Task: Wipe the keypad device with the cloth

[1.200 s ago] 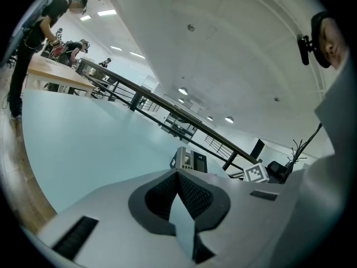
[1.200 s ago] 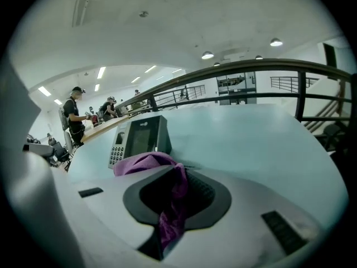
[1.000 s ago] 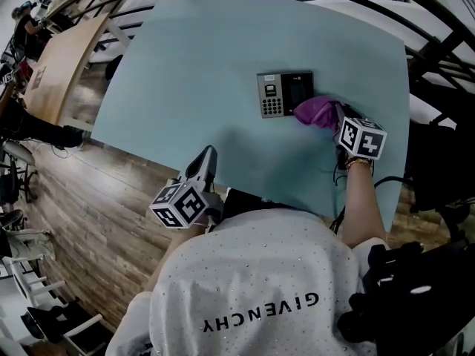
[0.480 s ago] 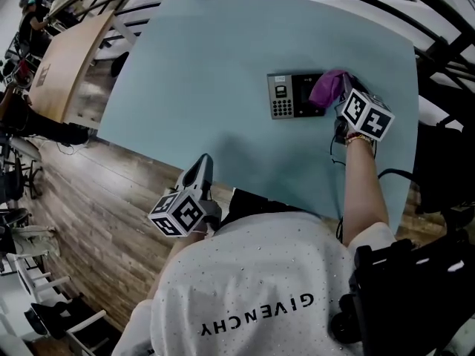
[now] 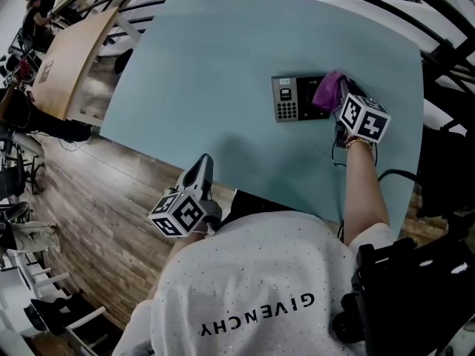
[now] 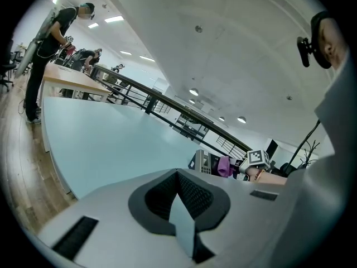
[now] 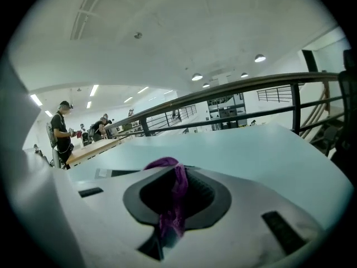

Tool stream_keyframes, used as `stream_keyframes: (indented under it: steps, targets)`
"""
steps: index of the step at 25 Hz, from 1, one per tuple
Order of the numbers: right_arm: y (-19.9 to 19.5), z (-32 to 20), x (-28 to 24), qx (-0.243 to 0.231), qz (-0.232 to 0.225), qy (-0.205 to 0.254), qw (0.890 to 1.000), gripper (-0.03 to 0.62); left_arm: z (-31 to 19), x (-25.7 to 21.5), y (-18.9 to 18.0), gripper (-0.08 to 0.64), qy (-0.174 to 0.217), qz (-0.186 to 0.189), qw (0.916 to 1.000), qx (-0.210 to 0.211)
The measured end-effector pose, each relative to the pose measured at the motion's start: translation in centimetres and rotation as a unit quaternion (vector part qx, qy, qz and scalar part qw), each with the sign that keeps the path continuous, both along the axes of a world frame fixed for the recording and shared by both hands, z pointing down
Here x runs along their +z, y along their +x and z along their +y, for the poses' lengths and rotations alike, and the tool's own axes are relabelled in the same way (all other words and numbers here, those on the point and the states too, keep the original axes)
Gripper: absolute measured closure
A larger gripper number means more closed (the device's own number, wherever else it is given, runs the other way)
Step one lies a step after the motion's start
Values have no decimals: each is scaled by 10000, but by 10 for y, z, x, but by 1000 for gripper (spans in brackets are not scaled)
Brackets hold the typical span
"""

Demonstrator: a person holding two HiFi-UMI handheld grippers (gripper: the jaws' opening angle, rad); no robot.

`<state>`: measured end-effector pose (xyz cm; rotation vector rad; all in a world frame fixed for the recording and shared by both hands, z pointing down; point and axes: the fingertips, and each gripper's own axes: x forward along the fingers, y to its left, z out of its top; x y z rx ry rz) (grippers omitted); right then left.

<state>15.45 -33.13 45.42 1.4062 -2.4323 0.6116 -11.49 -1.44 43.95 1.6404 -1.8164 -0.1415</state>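
The keypad device (image 5: 292, 99), a grey slab with a keypad and a dark screen, lies flat on the pale blue table (image 5: 223, 65) at the far right. My right gripper (image 5: 338, 96) is shut on the purple cloth (image 5: 329, 89), which rests on the device's right end. In the right gripper view the cloth (image 7: 173, 200) hangs pinched between the jaws of the right gripper (image 7: 170, 175), and the device (image 7: 111, 173) shows just beyond. My left gripper (image 5: 199, 170) hovers at the table's near edge, shut and holding nothing. In the left gripper view, past the left gripper (image 6: 177, 175), the device (image 6: 202, 162) and cloth (image 6: 224, 165) sit far off.
A wooden table (image 5: 70, 58) stands at the far left, with people (image 6: 50, 43) beside it. Dark railings (image 7: 223, 88) run behind the blue table. Wood floor (image 5: 96, 221) lies left of the table's near edge. Black gear (image 5: 415, 288) sits at the lower right.
My right gripper carried the cloth from the device's near right corner up onto its dark right end. The left gripper has stayed at the table's near edge.
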Motion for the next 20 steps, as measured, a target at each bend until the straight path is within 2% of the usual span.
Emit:
stream_keyframes:
  steps: [5,10,16,20]
  targets:
    - [5,17,18,-203,557,-126,9982,548,-9,-1,6,560,31,13,10000,94]
    - [13,39,40,-375,602,-417,9966,548,-22,-2,19,560,74,39,9996,253]
    - [23,64,54,-443,858,-575,9937,548,-41,3,34,560,87,127,9979,625]
    - [25,79,65,-460,1261,-614,9890,548,-65,4,35,560,143,142,9949,990]
